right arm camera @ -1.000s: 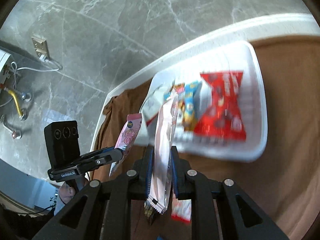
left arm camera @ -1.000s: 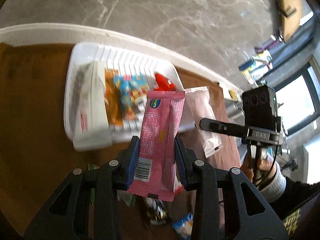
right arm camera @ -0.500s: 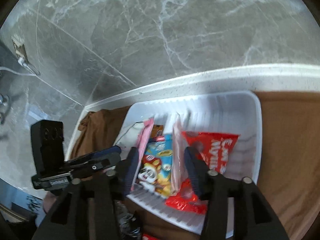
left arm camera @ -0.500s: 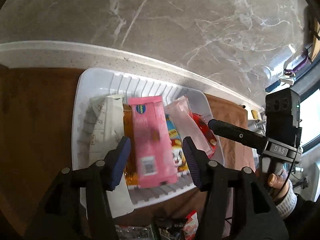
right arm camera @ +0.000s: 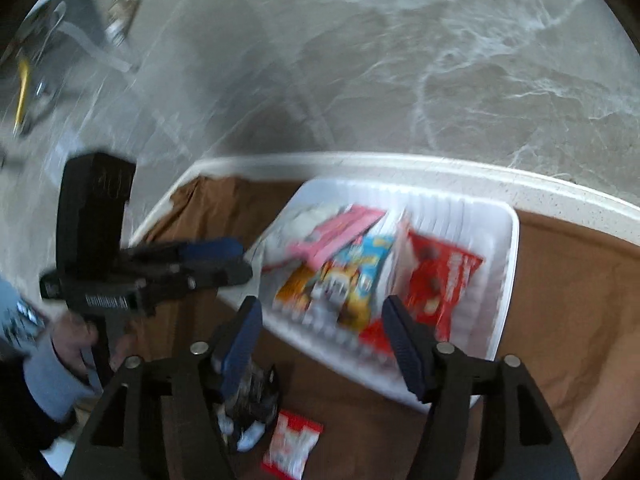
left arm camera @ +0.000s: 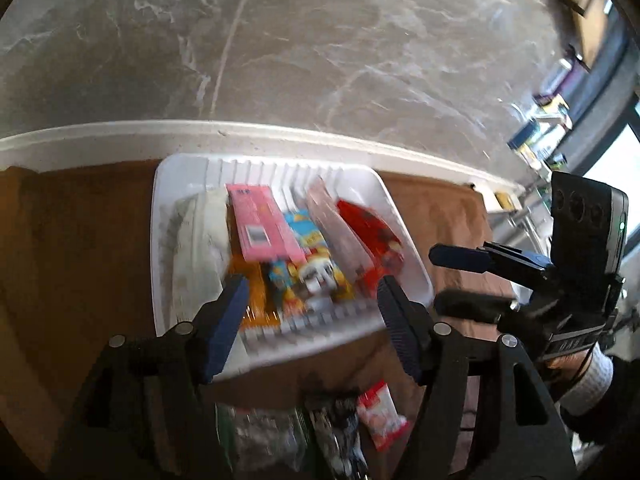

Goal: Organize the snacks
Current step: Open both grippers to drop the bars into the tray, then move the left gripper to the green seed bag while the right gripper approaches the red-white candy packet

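Both sets of jaws spreading, nothing between them, left gripper (left arm camera: 310,312) and right gripper (right arm camera: 322,330). Glossy pink snack bar (left arm camera: 262,232) dropped in ribbed white plastic tray (left arm camera: 160,240). Next up, probably: grab small red-and-white packet (right arm camera: 292,446) off brown-clothed worktop (right arm camera: 560,320).

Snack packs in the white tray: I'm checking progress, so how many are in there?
6 visible in the tray, left to right: white pack, orange pack, pink bar, blue cartoon pack, pale pink pack, red pack. More may be underneath.
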The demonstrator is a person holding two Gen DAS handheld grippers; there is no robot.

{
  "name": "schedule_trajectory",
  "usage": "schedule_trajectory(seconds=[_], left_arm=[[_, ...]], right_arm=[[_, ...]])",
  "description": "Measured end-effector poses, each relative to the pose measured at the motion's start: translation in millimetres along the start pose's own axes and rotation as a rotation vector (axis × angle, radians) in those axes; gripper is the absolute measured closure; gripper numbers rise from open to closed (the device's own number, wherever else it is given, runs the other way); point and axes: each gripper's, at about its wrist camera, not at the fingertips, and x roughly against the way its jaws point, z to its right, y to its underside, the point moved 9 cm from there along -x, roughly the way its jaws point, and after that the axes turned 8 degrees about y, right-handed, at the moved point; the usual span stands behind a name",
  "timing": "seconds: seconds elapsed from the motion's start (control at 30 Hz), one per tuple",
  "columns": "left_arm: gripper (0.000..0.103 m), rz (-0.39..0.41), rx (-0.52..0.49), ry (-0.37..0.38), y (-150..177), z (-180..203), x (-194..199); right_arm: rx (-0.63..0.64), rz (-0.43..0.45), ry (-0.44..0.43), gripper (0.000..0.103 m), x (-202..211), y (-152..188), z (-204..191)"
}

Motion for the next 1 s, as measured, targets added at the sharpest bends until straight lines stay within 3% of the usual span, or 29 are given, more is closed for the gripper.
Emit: schedule_trajectory(seconds=[0.2,0.47,0.73,1.0], left_arm=[[0.038,-0.080,-0.043,0.005,57,19,15],[0.038,-0.193,-0.030,-0.051,129,10,7],[0.038,-0.220,-0.064,-0.106,145,-8,11],[0.038,-0.304,-0.237,-0.123,141,-19,1]], right_arm=[[0.110,-0.093,0.032,0.035,-3,56,-28],[0.115,-0.183,0.040,0.035,-15,103,-45],[0.129,-0.220,0.078,0.035,-22,120,-49],[0.130,-0.269,0.112,0.035,-37,130,-50]])
